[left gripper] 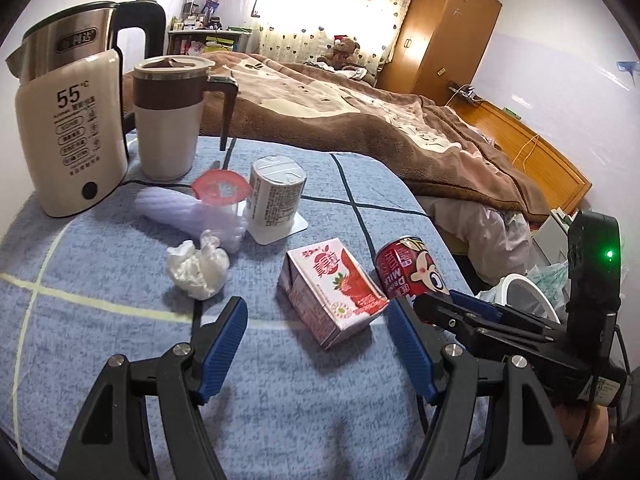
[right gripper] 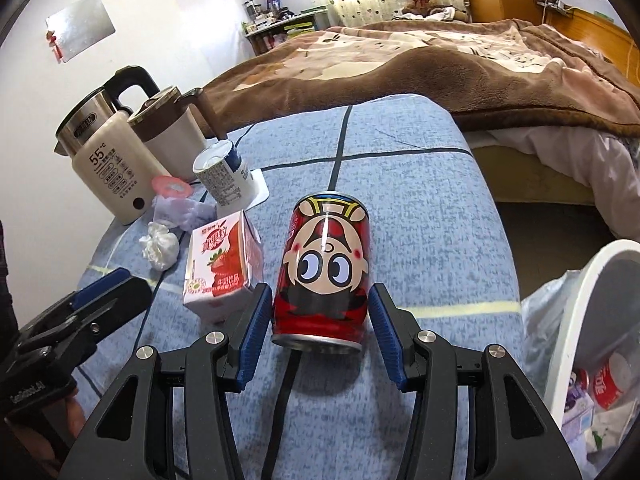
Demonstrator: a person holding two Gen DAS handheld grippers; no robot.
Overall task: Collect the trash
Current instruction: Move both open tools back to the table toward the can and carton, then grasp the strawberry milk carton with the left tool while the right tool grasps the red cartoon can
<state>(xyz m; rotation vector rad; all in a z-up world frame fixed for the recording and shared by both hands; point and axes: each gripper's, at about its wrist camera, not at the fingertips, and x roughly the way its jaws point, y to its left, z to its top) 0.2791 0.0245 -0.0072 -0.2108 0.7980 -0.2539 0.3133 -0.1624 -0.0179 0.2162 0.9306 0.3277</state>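
Between our right gripper's [right gripper: 320, 332] blue pads stands a red can [right gripper: 325, 268], its cartoon face upside down. The left pad looks to touch it, the right sits just clear, so we cannot tell if it is gripped. Our left gripper [left gripper: 316, 344] gapes empty, a pink strawberry carton [left gripper: 332, 292] just ahead.

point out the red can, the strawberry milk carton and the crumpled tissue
red can [right gripper: 326, 268], right wrist view, on the cartoon face printed on its side
strawberry milk carton [left gripper: 332, 280], left wrist view, on its top panel
crumpled tissue [left gripper: 198, 270], left wrist view, middle of the wad
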